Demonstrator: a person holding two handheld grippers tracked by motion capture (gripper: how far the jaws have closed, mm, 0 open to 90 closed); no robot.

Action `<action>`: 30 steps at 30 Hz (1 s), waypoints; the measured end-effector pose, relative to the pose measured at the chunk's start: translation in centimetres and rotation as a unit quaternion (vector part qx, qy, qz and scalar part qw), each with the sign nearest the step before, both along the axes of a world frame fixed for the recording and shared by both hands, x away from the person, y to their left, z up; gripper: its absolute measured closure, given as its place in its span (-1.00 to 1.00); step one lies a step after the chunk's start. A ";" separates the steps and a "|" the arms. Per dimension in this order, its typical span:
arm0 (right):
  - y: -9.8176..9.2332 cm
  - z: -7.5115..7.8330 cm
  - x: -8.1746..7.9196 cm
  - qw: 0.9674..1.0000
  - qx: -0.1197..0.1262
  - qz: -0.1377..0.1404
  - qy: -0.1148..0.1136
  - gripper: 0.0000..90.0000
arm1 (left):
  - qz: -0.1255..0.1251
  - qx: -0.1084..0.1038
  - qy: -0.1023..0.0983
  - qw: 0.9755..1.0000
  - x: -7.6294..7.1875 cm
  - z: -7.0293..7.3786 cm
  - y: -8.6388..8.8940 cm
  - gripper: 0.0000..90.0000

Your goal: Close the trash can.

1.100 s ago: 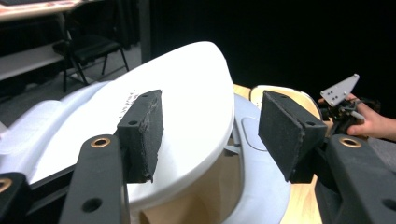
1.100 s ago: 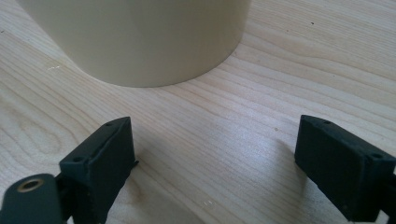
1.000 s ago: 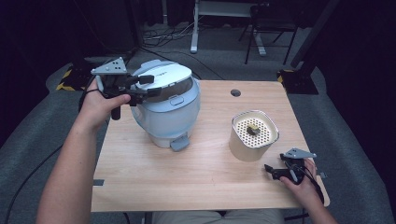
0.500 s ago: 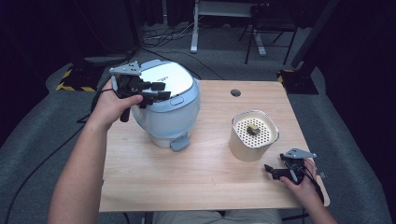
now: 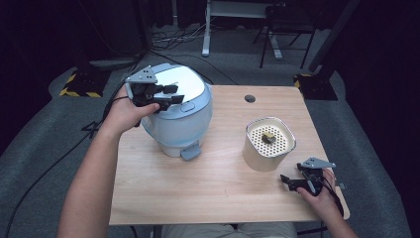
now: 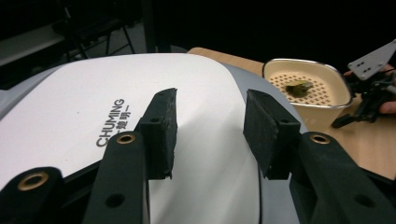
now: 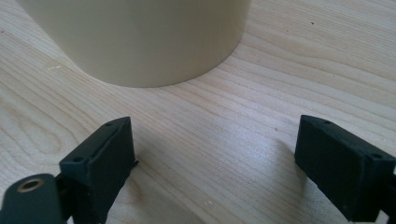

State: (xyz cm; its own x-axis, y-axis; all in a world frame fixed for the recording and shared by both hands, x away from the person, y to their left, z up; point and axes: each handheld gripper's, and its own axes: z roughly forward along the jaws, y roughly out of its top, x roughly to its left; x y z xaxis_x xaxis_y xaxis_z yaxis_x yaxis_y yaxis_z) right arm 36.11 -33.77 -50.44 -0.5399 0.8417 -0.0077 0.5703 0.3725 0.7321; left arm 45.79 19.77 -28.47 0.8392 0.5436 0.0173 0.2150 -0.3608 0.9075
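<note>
Left gripper (image 5: pixel 171 94), held in the person's left hand (image 5: pixel 125 113), poised over the white lid (image 6: pixel 93 116) of a pale blue rice cooker (image 5: pixel 179 119); its jaws stand apart with nothing between them, and whether the pads touch the lid cannot be told. The lid bears the lettering "CHUMING" just to the left of the jaws in the left gripper view. Beyond the jaws and to their right stands a cream cylindrical container (image 6: pixel 306 88) with a perforated insert (image 5: pixel 270 138), on which lies a small dark olive piece (image 6: pixel 299 86). Right gripper (image 5: pixel 288 181), held in the right hand (image 5: pixel 321 196), low over the wooden table (image 5: pixel 218 188) near its front right corner; jaws wide apart and empty, pointing toward the container's wall (image 7: pixel 140 37), which rises just ahead of them. The cooker's latch tab (image 5: pixel 190 152) juts toward the person at its base
</note>
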 end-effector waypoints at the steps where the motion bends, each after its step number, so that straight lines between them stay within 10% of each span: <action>1: 0.0 0.0 0.0 1.000 0.000 0.000 0.000 -0.73 | 0.001 0.000 0.000 1.000 0.0 0.0 0.0 0.22; 14: 0.1 0.0 -0.1 1.000 0.000 -0.005 0.000 -0.72 | 0.029 0.012 -0.004 1.000 0.0 -0.1 -0.7 0.25; 19: 0.1 0.0 -0.1 1.000 0.000 -0.005 0.000 -0.72 | 0.033 -0.003 -0.001 0.999 -0.4 0.3 -0.2 -0.17; 24: 0.1 0.0 -0.1 1.000 0.000 -0.005 0.000 -0.72 | 0.000 -0.049 -0.009 0.999 -2.1 1.4 0.6 -0.16; 30: 0.1 0.0 -0.1 1.000 -0.001 -0.006 0.000 -0.73 | -0.041 -0.058 -0.021 0.997 -5.3 2.3 0.7 -0.17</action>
State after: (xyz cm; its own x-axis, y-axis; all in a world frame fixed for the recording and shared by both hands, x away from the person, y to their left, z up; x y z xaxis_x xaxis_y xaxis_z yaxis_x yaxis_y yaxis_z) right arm 36.03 -33.68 -50.43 -0.5299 0.8480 -0.0092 0.5751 0.3673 0.7309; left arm 40.47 20.49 -26.15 0.8808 0.4735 -0.0052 0.1499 -0.2684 0.9516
